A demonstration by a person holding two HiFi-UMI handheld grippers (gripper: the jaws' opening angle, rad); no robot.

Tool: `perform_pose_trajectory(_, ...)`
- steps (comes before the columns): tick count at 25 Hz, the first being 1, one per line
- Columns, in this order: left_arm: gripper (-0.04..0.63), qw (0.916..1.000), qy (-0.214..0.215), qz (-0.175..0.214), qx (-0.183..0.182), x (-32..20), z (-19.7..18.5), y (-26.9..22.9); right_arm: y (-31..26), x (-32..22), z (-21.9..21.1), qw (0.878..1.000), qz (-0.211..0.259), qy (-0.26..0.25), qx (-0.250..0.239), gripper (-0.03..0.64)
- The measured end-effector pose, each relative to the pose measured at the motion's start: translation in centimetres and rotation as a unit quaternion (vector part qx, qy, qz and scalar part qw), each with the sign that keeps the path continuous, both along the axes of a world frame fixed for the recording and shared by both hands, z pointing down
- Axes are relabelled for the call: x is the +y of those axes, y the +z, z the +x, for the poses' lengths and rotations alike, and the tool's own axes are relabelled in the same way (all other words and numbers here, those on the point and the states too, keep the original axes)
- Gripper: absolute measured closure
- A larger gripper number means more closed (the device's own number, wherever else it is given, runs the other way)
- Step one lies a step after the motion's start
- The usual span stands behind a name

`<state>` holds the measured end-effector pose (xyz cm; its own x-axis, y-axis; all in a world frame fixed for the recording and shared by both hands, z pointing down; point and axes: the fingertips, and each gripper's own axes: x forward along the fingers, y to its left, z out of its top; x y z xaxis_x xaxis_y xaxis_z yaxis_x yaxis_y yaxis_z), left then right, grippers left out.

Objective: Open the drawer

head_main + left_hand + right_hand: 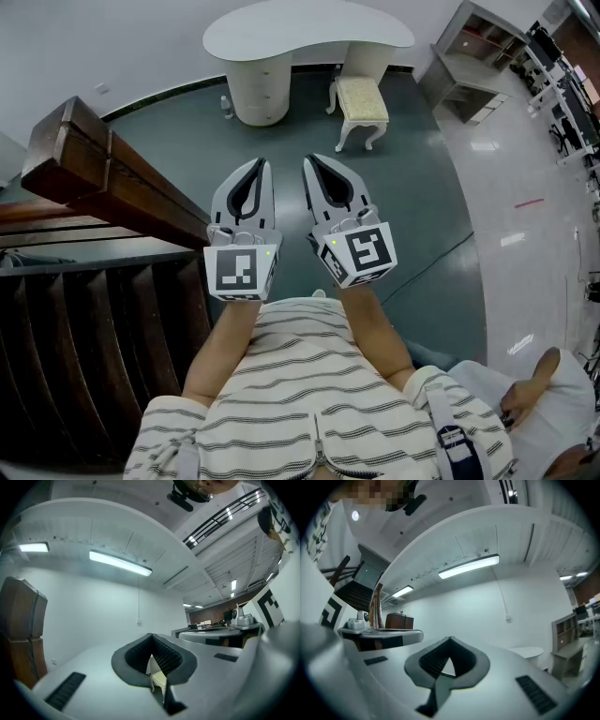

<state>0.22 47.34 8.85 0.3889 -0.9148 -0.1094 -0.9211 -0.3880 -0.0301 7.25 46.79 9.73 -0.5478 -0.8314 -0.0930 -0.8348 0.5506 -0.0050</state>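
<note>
- drawer (pixel 263 86): set in the rounded white pedestal (pixel 255 101) under the left end of a kidney-shaped white worktop (pixel 309 36), at the far side of the room in the head view; too small to tell whether its front sits flush or how its handle is shaped.
- drawer relative to the grippers: well apart from both, ahead of them and roughly in line with the left gripper's tips; only bare floor (pixel 422 206) lies between; neither gripper touches it.
- stool (pixel 362 99): cream padded seat on white curved legs, just right of the pedestal and under the worktop's edge; it also shows through the loop behind the left gripper's jaws (pixel 157 678).
- left gripper (pixel 259 165): held out about level, jaws together at the tips, nothing between them (pixel 151 635).
- right gripper (pixel 310 161): just beside the left one and parallel to it, jaws closed tip to tip, empty; plain white wall shows beyond them (pixel 450 639).
- railing (pixel 103 159): dark wood, running diagonally at the left, close by the left gripper's marker cube.
- stairs (pixel 84 319): dark wooden treads below the railing.
- striped shirt (pixel 309 394): the wearer's front, filling the bottom of the head view.
- person (pixel 553 394): in white, at the bottom right corner.
- shelf unit (pixel 478 56): grey, at the upper right.
</note>
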Motion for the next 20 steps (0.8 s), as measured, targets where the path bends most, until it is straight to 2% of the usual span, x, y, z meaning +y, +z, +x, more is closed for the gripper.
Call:
perform_pose_trajectory(4, 0.591, 0.9998, -0.013, 0.016, -0.007, -0.5, 1.3, -0.1, 0.0, -0.5, 1.4, 1.000, 0.001, -0.008, -0.008, 0.609)
perform_pose_trajectory(14, 0.591, 0.9987, -0.048, 0.013, -0.010, -0.1, 6.4, 0.4, 0.6, -0.7, 7.7, 1.000, -0.001, -0.012, -0.015, 0.607)
perform_pose_trajectory(20, 0.591, 0.9981, -0.060, 0.000, -0.009, -1.1, 8.1, 1.6, 1.4, -2.0, 9.2, 1.000, -0.004, -0.017, -0.012, 0.609)
